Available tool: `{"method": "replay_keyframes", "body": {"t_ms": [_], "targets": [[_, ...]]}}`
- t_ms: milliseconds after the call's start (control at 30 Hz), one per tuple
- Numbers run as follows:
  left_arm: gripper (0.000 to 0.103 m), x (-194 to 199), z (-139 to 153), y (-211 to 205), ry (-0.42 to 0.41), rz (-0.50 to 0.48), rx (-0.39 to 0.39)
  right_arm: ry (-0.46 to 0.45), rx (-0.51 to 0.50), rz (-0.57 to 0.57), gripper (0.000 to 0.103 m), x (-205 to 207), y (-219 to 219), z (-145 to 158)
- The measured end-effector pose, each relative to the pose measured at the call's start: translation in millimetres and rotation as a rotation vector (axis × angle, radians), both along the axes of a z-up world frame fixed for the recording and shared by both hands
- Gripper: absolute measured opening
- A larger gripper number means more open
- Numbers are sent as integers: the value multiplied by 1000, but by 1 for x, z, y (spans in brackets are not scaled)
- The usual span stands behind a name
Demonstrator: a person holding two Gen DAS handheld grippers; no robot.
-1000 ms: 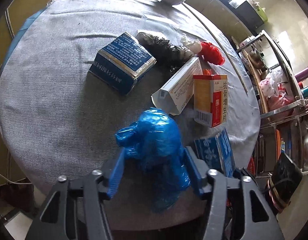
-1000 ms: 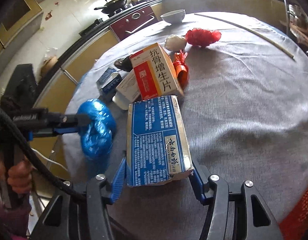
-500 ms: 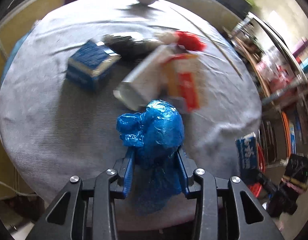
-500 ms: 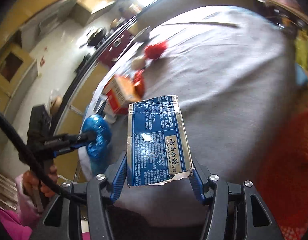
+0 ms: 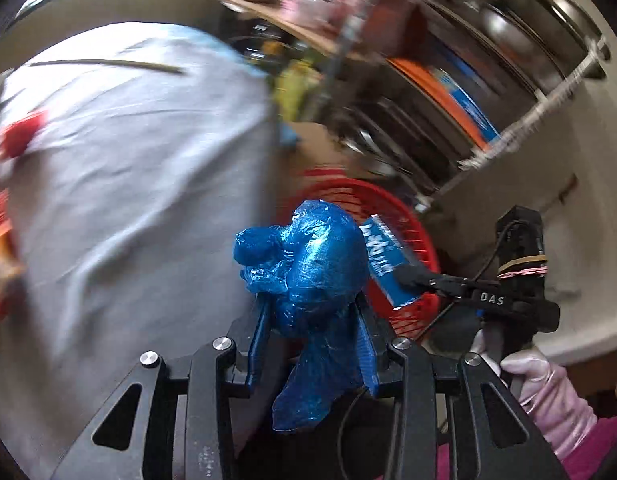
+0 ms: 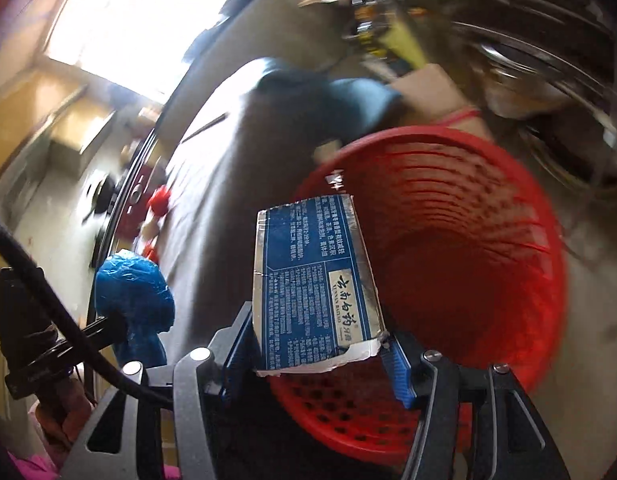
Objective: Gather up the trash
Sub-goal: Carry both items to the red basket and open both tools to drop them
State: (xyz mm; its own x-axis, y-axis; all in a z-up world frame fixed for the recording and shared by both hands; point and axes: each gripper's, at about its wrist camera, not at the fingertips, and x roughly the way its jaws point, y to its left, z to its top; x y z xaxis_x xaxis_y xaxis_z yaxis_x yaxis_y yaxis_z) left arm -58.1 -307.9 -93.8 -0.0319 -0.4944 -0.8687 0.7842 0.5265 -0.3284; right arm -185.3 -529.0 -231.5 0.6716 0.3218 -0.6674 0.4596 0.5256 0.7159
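Observation:
My left gripper (image 5: 312, 320) is shut on a crumpled blue plastic bag (image 5: 308, 264), held in the air past the table's edge, near a red plastic basket (image 5: 412, 232). My right gripper (image 6: 314, 348) is shut on a blue carton (image 6: 312, 280) with white Chinese print, held over the open mouth of the red basket (image 6: 468, 248). The left gripper's bag also shows in the right wrist view (image 6: 134, 296), and the carton in the left wrist view (image 5: 388, 264). Both views are blurred by motion.
The round table with grey cloth (image 5: 128, 200) lies to the left, with red trash (image 5: 20, 136) on it. A metal shelf rack (image 5: 468, 80) with pans stands behind the basket. A gloved hand (image 5: 540, 384) holds the right gripper.
Both grippers have swung right, away from the table, carrying the blue bag and the blue carton to the red basket. Both stay shut on their loads.

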Motion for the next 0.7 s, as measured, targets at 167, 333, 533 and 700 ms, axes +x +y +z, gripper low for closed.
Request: {"method": "replay_keyframes", "body": {"t_ms": [167,333,533,700], "targets": [[45,-12,-28,-47,56,-90,56,35,22,-71,68,-20,-23,-9],[56,-16,-26,-41,15,-76,65,31,22,-96,69,-25,-35,-7],[59,-2,-11,-2,-37,7,27,17,10,-73,69,-12,-27,2],[59,13,12,59,-139,144,21,-13,-5,5,69,23,-5,17]]}}
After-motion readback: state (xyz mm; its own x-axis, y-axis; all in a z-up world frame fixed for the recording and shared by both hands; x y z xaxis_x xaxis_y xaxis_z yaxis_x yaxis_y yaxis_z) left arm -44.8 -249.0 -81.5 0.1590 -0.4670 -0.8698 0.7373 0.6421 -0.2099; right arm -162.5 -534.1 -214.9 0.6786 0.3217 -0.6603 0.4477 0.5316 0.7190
